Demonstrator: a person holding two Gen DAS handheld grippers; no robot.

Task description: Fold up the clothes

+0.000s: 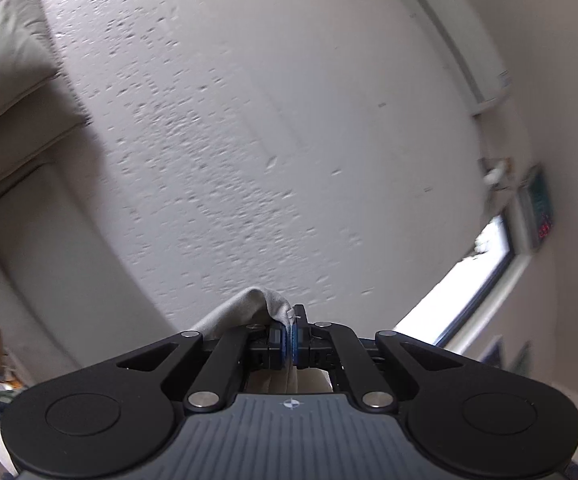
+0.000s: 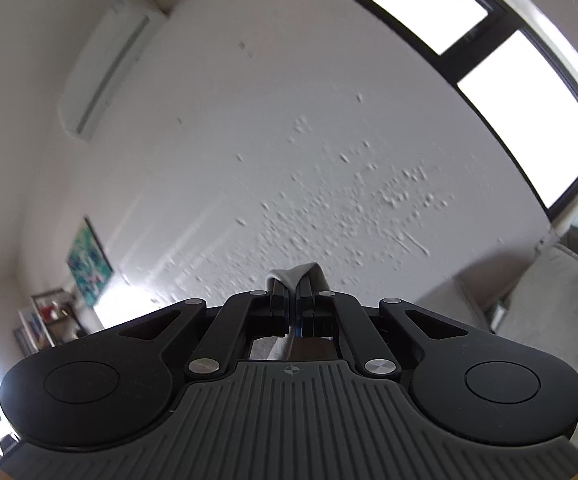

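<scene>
A grey sofa [image 2: 561, 300] fills the right edge of the right wrist view; the left wrist view shows its cushions [image 1: 5, 40] stacked at upper left. A low shelf [image 2: 49, 320] holds framed pictures. The pale cloth [image 1: 245, 308] is carried pinched in the left gripper [image 1: 289, 336] and right gripper [image 2: 294, 304]

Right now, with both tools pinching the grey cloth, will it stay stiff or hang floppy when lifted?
Probably floppy: the grey cloth bulges in a soft fold over the left tool. Likely light and thin, since the right tool closes almost fully on it. It may slip.
</scene>
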